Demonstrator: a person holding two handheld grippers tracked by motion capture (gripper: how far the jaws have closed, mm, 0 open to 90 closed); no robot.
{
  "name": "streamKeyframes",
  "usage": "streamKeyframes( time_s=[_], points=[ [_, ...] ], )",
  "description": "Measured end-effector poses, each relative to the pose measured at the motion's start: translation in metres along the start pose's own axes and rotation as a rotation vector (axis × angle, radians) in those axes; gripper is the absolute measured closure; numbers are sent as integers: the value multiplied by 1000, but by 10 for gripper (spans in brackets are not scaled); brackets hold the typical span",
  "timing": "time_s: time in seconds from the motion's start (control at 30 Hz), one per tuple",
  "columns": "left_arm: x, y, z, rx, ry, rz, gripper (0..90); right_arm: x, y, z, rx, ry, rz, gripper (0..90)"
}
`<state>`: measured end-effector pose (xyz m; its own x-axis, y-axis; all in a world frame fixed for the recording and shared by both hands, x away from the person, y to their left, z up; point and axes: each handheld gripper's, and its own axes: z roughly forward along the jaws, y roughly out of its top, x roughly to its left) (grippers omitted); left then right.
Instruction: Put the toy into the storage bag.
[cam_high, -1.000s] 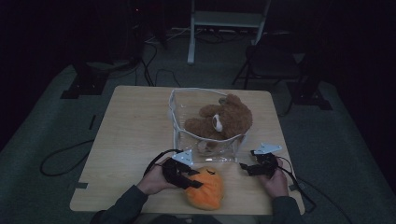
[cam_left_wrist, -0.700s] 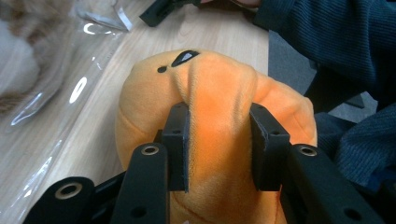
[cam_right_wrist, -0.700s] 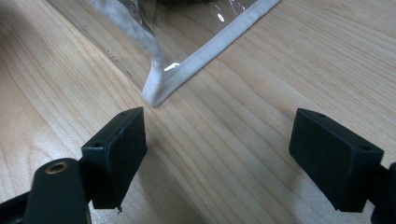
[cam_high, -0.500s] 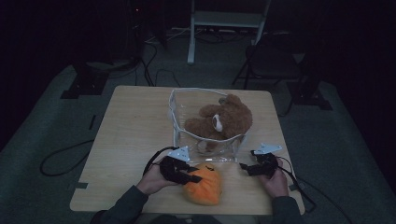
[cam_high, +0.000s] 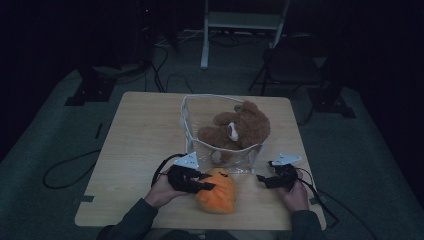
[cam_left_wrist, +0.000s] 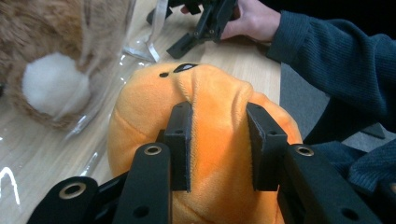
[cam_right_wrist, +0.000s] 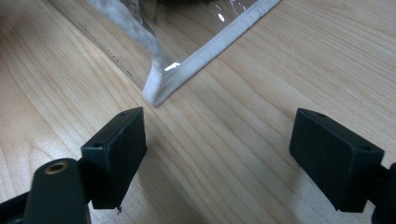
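Clear bag holds brown teddy bear.

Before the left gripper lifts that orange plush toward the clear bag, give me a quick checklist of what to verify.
1. Left gripper pinching the orange plush: ok, its jaws have just been closing and a fold bulges between the pads.
2. Right gripper free: ok, open over the table.
3. Clear bag mouth open: ok.
4. Room inside beside the brown teddy bear: cannot tell.
5. Bag held steady: not ok, nothing grips it.
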<state>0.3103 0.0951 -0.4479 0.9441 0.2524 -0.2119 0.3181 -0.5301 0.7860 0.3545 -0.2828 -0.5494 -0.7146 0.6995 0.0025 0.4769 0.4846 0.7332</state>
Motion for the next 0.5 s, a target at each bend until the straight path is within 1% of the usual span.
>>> streamKeyframes(
  time_s=[0.13, 0.23, 0.43, 0.5],
  points=[
    [0, 1, -4, -14, 5, -1, 668, 0, 0, 0, 0, 0, 0, 181],
    [0, 3, -8, -32, 20, -1, 676, 0, 0, 0, 0, 0, 0, 181],
    [-1, 4, -13, -49, 30, 4, 710, 0, 0, 0, 0, 0, -1, 181],
    [0, 5, -15, -53, 36, 9, 738, 0, 0, 0, 0, 0, -1, 181]
  ],
)
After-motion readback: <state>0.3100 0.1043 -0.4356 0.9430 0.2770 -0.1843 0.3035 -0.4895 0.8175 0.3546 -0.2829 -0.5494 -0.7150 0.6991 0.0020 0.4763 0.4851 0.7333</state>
